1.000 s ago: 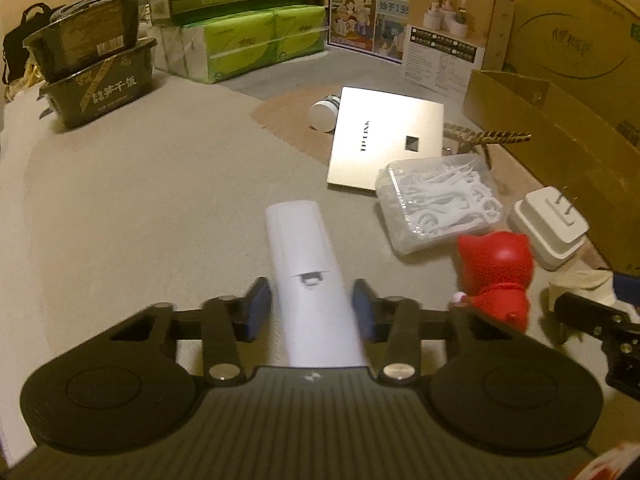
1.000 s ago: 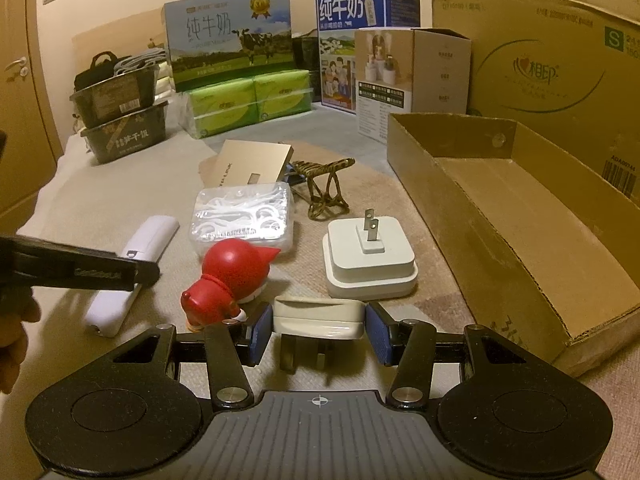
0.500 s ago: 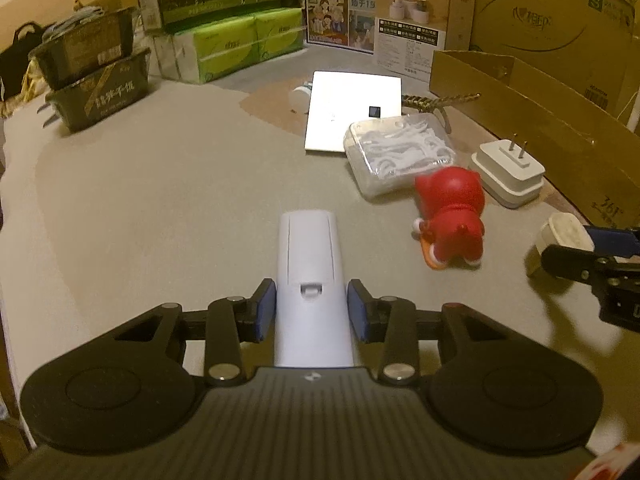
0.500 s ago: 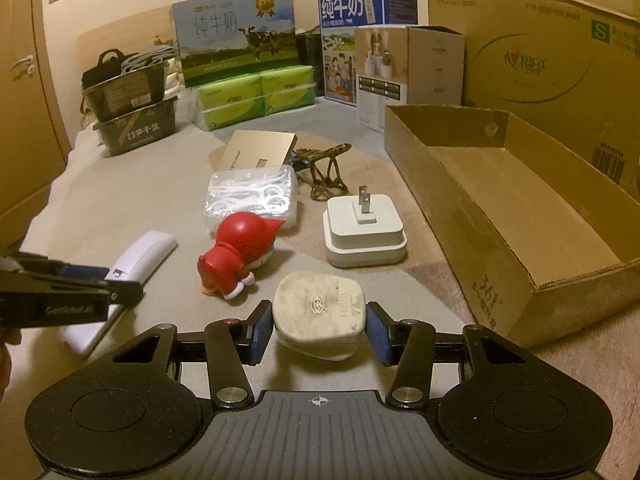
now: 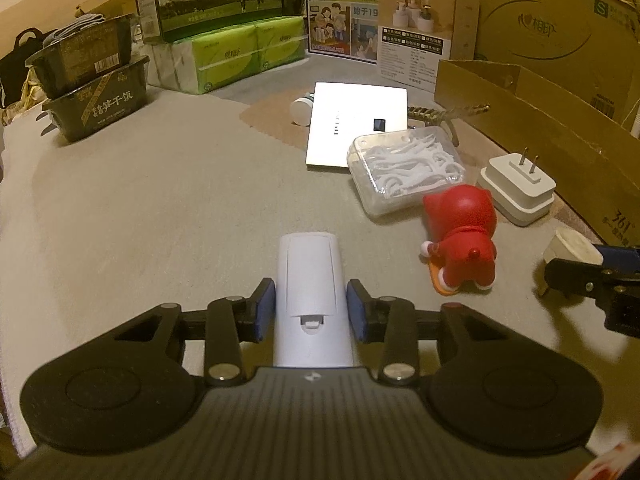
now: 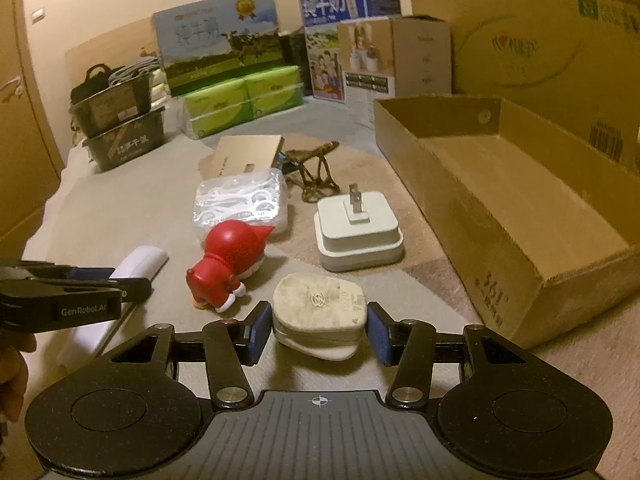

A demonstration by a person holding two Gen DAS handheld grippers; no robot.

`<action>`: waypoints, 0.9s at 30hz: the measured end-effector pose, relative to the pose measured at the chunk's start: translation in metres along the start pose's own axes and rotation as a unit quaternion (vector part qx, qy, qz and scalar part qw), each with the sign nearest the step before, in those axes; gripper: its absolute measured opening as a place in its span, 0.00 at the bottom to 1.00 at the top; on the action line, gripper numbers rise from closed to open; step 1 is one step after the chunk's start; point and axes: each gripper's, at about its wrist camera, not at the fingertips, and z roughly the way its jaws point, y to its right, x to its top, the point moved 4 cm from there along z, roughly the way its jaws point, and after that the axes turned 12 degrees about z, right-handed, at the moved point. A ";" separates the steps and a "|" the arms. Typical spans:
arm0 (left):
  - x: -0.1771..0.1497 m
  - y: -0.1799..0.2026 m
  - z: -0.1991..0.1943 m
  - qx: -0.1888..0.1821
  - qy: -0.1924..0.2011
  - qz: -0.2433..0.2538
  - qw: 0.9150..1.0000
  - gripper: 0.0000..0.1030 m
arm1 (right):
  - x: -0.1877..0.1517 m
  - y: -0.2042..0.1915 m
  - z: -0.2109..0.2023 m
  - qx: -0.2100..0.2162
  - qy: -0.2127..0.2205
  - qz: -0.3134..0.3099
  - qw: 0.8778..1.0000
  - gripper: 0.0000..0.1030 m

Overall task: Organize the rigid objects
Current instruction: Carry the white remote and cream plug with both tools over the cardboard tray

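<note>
Your left gripper (image 5: 311, 307) pinches the white remote (image 5: 310, 292) near one end and your right gripper (image 6: 318, 327) clamps the plug (image 6: 320, 312), both above the bed, so either could slip before reaching the box (image 6: 520, 216).

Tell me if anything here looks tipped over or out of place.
The red figurine lies toppled on its side beside the clear floss pick box. The white charger rests prongs up. The open cardboard box shows nothing inside.
</note>
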 end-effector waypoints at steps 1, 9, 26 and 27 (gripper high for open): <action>0.000 0.000 -0.001 0.000 -0.001 0.000 1.000 0.34 | 0.000 -0.001 0.000 -0.001 0.000 0.000 1.000 0.49; -0.001 0.002 -0.015 -0.008 0.001 -0.004 1.000 0.33 | 0.001 -0.004 -0.011 -0.009 0.010 -0.016 1.000 0.49; 0.007 0.030 -0.084 -0.015 0.030 -0.010 0.999 0.33 | 0.008 0.000 -0.076 -0.006 0.053 -0.016 0.998 0.49; 0.008 0.033 -0.087 -0.016 0.033 -0.008 0.999 0.33 | 0.008 0.001 -0.079 -0.006 0.056 -0.015 0.998 0.49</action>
